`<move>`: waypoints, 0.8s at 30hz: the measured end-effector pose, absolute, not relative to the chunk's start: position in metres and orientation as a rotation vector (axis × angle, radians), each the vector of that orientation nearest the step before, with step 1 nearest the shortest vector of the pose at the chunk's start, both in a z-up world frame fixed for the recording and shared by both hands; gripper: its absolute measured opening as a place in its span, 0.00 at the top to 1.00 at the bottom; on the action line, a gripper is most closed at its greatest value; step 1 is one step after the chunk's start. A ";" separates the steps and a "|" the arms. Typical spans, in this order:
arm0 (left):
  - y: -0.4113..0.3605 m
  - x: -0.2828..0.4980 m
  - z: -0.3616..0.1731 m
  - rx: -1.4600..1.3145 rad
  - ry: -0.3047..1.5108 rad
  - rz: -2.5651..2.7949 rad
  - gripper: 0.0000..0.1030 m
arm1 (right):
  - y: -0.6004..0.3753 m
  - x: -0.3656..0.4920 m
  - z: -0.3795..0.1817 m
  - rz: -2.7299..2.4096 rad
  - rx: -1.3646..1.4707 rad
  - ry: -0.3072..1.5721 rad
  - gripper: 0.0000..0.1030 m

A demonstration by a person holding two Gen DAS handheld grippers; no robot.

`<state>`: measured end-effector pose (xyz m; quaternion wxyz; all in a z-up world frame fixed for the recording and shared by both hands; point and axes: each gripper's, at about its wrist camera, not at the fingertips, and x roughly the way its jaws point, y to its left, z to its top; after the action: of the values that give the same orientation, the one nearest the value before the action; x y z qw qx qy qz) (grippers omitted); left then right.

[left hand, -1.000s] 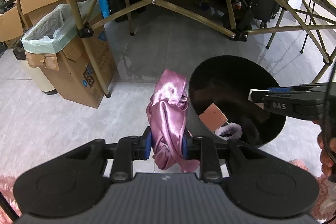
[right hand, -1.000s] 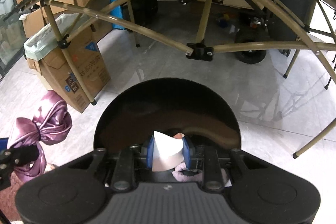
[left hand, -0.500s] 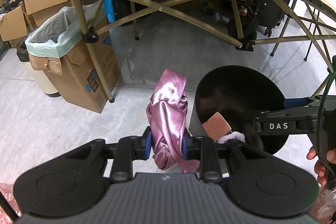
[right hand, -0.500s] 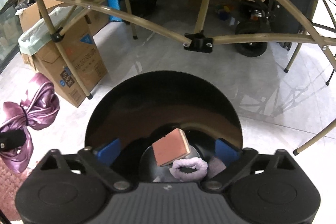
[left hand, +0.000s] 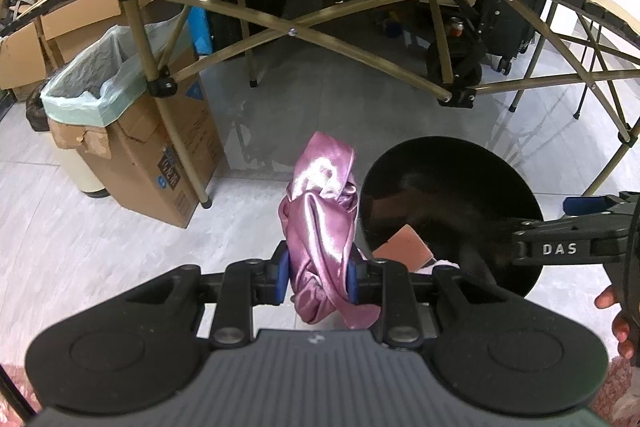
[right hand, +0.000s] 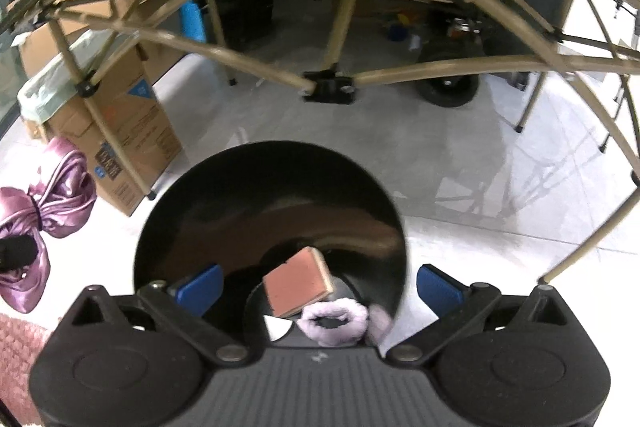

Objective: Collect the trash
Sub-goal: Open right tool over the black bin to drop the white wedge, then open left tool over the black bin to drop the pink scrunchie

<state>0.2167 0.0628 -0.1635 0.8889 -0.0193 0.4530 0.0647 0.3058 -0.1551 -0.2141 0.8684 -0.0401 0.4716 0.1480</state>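
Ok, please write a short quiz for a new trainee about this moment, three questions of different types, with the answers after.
1. True or false: the left tongs are shut on the pink satin cloth.
2. Which things lie inside the black bin?
A. a pink sponge and a lilac scrunchie
B. a glass jar and a plush toy
C. nothing at all
3. Fill in: the right tongs hang above the bin with their jaws ____.

Key
1. True; the blue pads press the cloth from both sides.
2. A; the pink sponge and the lilac scrunchie rest at the bottom, beside a white scrap.
3. Open; nothing is between them.
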 end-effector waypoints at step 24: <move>-0.021 0.276 -0.173 0.016 0.955 -0.050 0.74 | -0.257 0.301 -0.192 -0.001 0.087 0.960 0.00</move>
<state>0.2755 -0.0211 -0.1726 0.8878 0.0077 0.4596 -0.0240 0.3006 -0.2575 -0.1916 0.8860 0.0420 0.4617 -0.0004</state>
